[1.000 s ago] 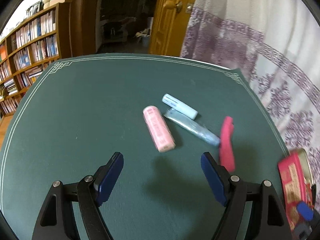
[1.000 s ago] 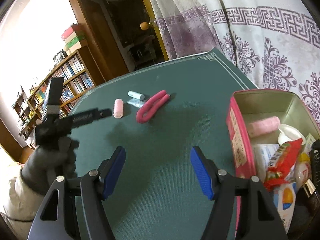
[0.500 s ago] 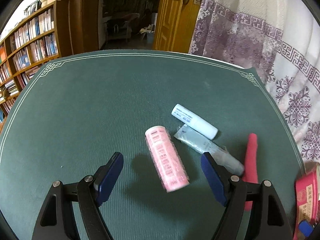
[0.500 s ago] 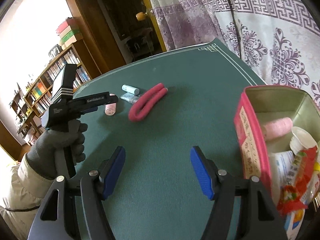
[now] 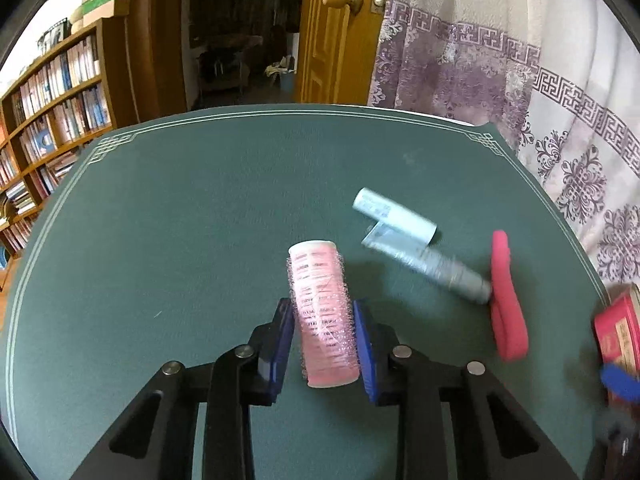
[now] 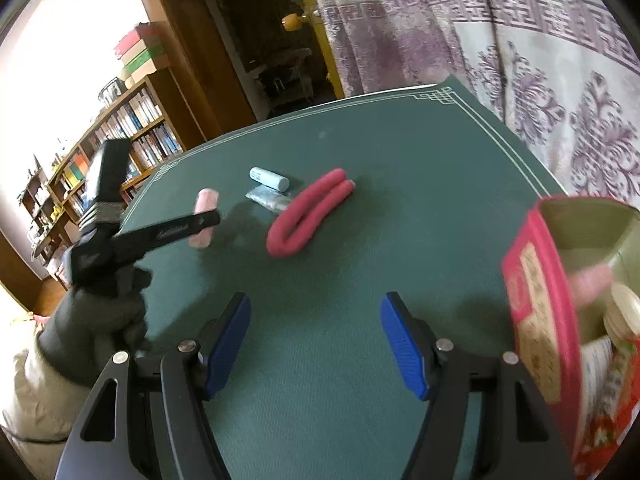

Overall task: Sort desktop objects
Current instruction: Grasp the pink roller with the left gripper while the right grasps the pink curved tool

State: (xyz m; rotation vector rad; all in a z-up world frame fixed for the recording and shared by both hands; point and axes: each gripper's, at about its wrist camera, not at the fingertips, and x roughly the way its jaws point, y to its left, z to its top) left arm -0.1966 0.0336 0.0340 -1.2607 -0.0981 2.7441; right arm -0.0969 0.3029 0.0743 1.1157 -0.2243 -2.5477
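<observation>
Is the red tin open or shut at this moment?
Open. The right wrist view shows no lid on the tin, and its inside is visible with a pink roller and other items in it.

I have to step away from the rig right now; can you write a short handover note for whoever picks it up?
Left claw: shut on the pink hair roller, which still looks to be on the green table.
Right claw: open, empty, beside the red tin.
Done: another pink roller and packets are in the tin.
Left: white tube, silver sachet, red foam curler, plus this roller.
</observation>
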